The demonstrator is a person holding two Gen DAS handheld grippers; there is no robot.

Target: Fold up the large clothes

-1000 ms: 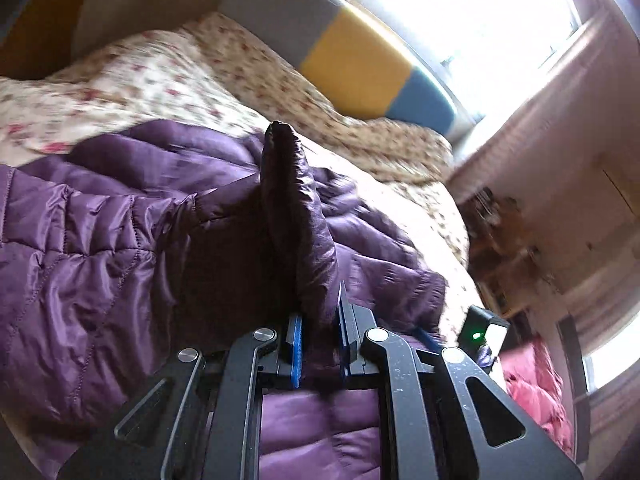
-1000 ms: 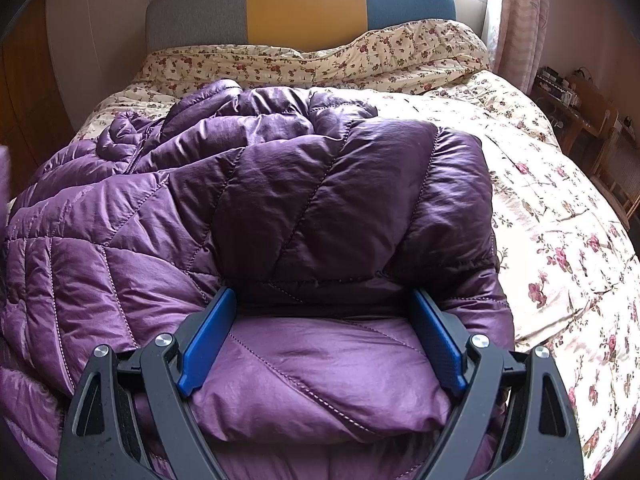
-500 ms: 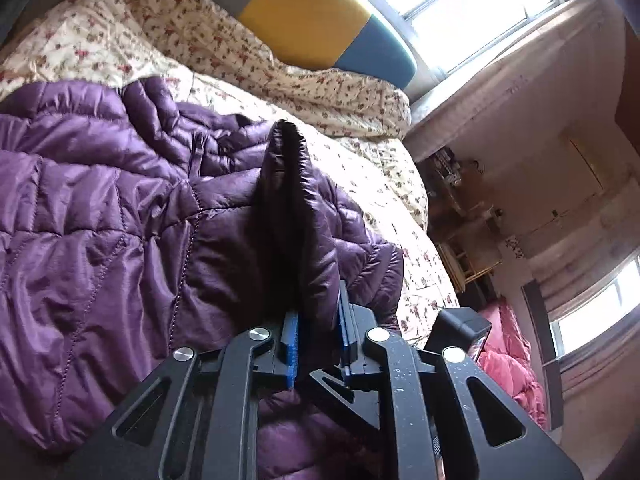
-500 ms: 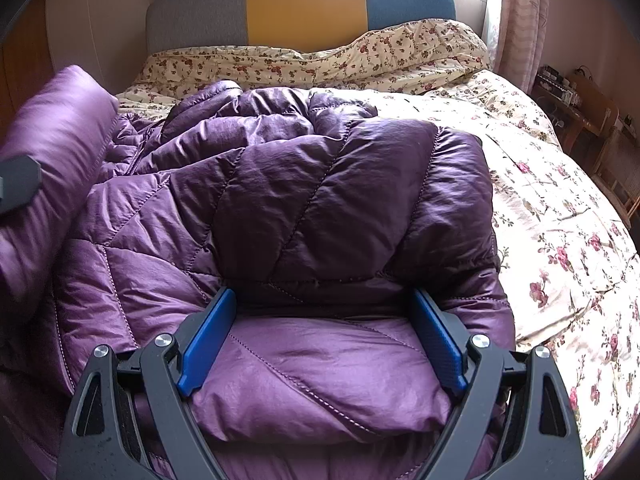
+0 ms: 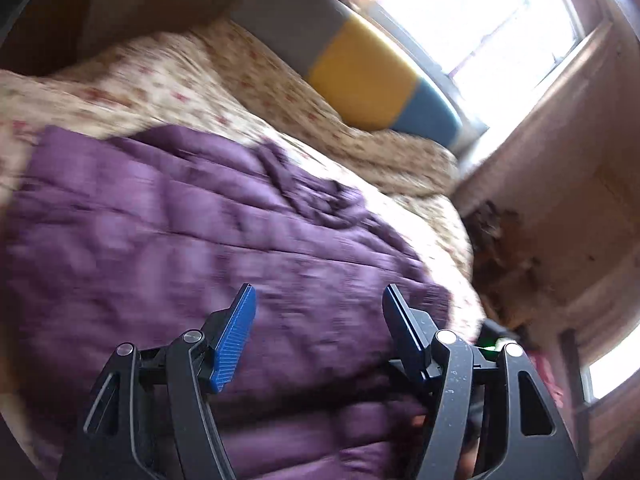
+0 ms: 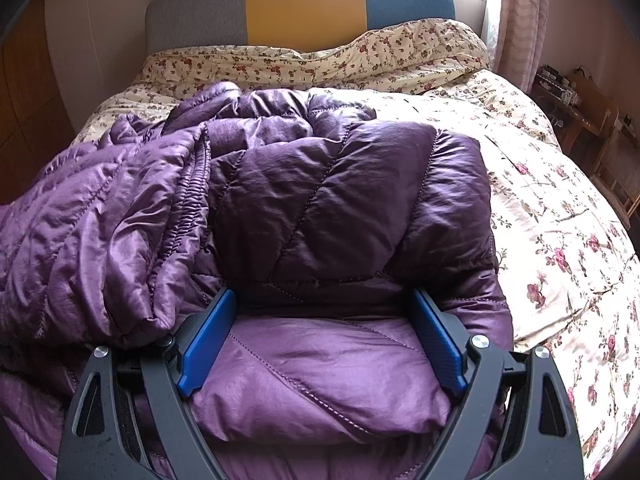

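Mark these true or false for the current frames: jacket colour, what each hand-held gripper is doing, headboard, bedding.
1. The jacket on the bed is purple. True.
2. The left hand-held gripper is clamped on a fold of the jacket. False: its jaws have just been opening and stand apart, with nothing pinched between them.
3. The right hand-held gripper has its jaws wide, with a puffy part of the jacket between them. True.
4. The headboard is one plain colour. False: it has grey, yellow and blue panels.
5. The bedspread has a floral print. True.
6. The jacket hangs on a hanger. False: it lies on the bed.
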